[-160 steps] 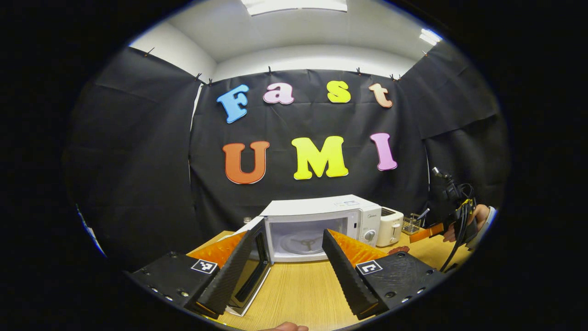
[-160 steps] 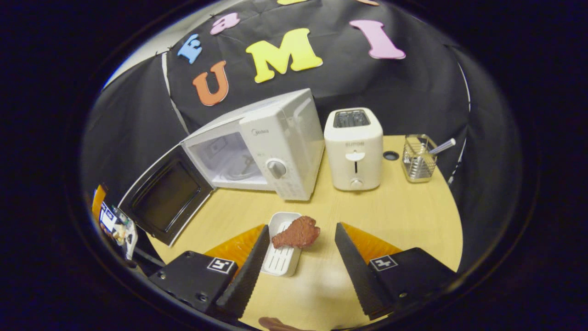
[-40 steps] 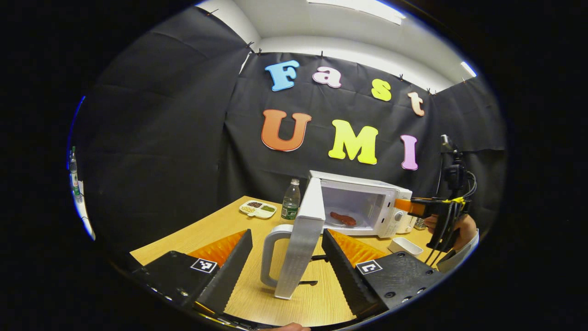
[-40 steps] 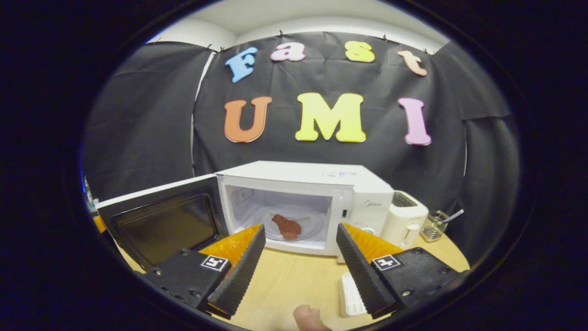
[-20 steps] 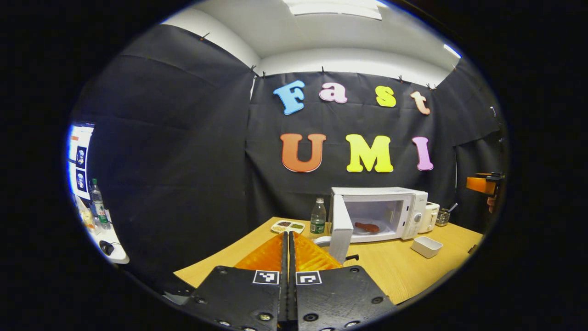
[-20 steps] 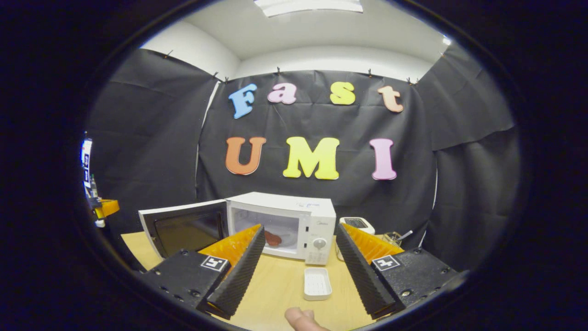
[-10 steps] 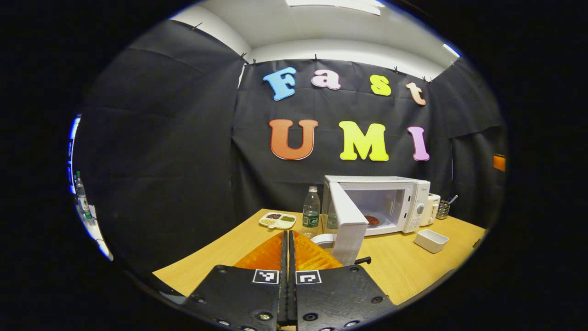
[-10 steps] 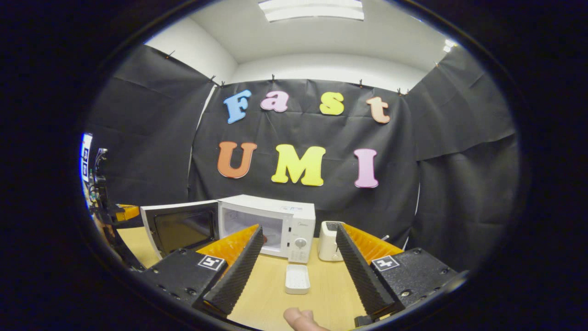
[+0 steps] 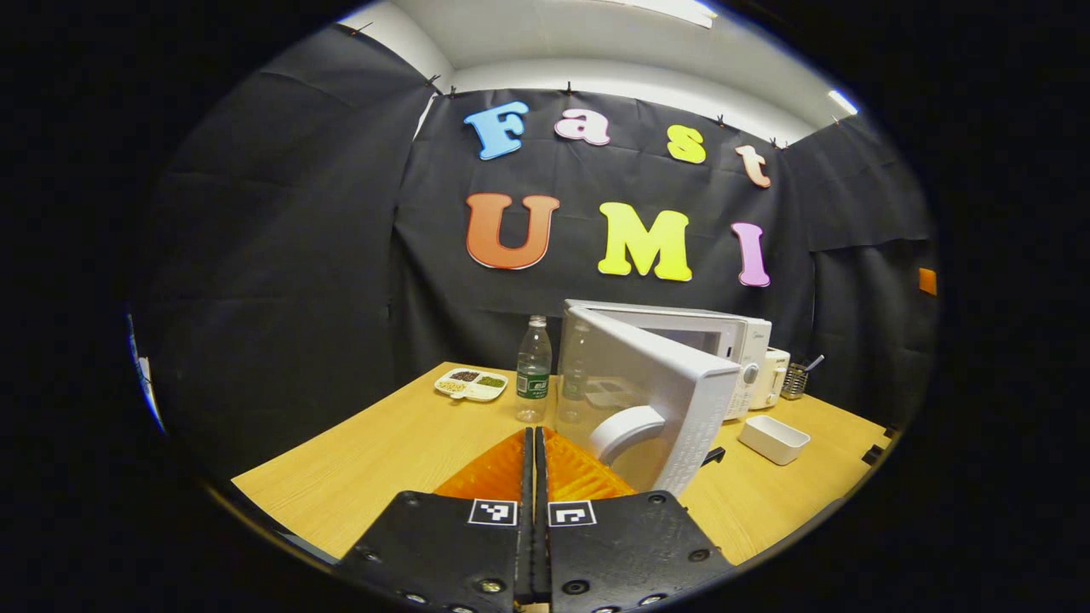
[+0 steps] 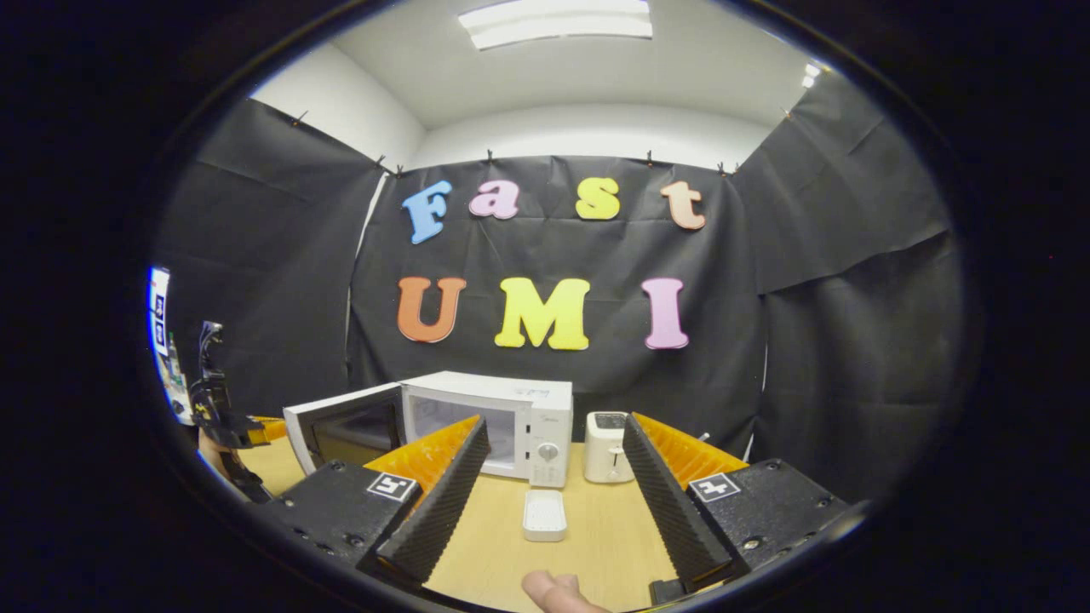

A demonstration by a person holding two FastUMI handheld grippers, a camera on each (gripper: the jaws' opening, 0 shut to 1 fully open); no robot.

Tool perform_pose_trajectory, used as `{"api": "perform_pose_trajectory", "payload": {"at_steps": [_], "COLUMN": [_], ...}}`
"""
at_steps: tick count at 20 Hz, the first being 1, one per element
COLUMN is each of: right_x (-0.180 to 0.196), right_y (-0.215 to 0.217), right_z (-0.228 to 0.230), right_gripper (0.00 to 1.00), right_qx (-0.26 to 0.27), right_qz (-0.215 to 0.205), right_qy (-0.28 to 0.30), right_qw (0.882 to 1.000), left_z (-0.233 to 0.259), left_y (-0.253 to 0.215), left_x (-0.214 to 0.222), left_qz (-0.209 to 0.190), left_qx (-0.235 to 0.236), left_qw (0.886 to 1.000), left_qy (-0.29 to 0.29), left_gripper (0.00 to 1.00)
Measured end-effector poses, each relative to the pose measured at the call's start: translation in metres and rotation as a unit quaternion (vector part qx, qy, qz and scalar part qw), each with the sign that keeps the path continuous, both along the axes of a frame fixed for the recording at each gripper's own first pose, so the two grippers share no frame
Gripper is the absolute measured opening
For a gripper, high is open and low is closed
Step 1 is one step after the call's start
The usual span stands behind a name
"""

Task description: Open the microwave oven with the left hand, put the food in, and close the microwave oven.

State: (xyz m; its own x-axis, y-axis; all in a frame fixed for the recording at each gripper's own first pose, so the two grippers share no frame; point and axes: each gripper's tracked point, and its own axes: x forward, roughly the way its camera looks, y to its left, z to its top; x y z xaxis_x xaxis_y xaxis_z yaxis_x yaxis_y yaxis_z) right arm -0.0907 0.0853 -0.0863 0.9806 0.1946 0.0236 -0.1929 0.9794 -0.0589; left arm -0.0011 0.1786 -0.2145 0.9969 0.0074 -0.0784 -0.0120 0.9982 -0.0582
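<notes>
the left gripper (image 9: 535,443), clenched on nothing, sits just behind the half-swung microwave door (image 9: 656,387) (food hidden inside). a glancing push could slip off the handle (image 9: 626,430) and leave it unlatched. the right gripper (image 10: 553,455) is spread, well back.

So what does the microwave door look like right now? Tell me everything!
The microwave door is white outside, with a curved white handle near its free edge and a dark window on its inner side. It is hinged on the microwave and stands partly open, swung out over the wooden table. The shut left hand-held gripper is near the handle; contact is unclear.
</notes>
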Motion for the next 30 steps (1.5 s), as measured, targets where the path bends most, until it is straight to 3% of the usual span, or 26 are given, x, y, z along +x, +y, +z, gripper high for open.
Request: {"api": "perform_pose_trajectory", "payload": {"at_steps": [3, 4, 9, 11, 20, 21, 28, 30], "right_x": [-0.004, -0.004, 0.0, 0.002, 0.02, 0.023, 0.048, 0.058], "right_y": [-0.003, -0.004, -0.014, -0.016, -0.033, -0.036, -0.05, -0.055], "right_z": [0.001, 0.0, -0.003, -0.005, -0.013, -0.013, -0.018, -0.021], "right_gripper": [0.95, 1.0, 1.0, 0.95, 0.95, 1.0, 0.95, 1.0], "right_qx": [0.0, 0.001, 0.002, 0.004, 0.015, 0.016, 0.0, -0.002], "right_qz": [-0.003, -0.003, -0.012, -0.013, -0.022, -0.023, -0.026, -0.024], "right_qy": [-0.002, 0.0, 0.005, 0.008, 0.019, 0.018, 0.022, 0.025], "right_qw": [1.0, 1.0, 1.0, 1.0, 0.999, 0.999, 0.999, 0.999], "left_z": [-0.004, -0.006, -0.016, -0.017, -0.018, -0.02, -0.018, -0.013], "left_y": [-0.024, -0.035, -0.086, -0.104, -0.179, -0.187, -0.237, -0.249], "left_x": [0.006, 0.009, 0.023, 0.028, 0.075, 0.08, 0.119, 0.133], "left_qz": [-0.026, -0.038, -0.082, -0.098, -0.14, -0.145, -0.178, -0.18], "left_qx": [-0.011, -0.019, -0.019, -0.019, -0.021, -0.022, -0.01, -0.013], "left_qw": [1.0, 0.999, 0.996, 0.995, 0.99, 0.989, 0.984, 0.983], "left_qy": [0.0, 0.003, 0.014, 0.014, 0.014, 0.017, 0.02, 0.015], "left_gripper": [0.0, 0.0, 0.0, 0.0, 0.0, 0.0, 0.0, 0.0]}}
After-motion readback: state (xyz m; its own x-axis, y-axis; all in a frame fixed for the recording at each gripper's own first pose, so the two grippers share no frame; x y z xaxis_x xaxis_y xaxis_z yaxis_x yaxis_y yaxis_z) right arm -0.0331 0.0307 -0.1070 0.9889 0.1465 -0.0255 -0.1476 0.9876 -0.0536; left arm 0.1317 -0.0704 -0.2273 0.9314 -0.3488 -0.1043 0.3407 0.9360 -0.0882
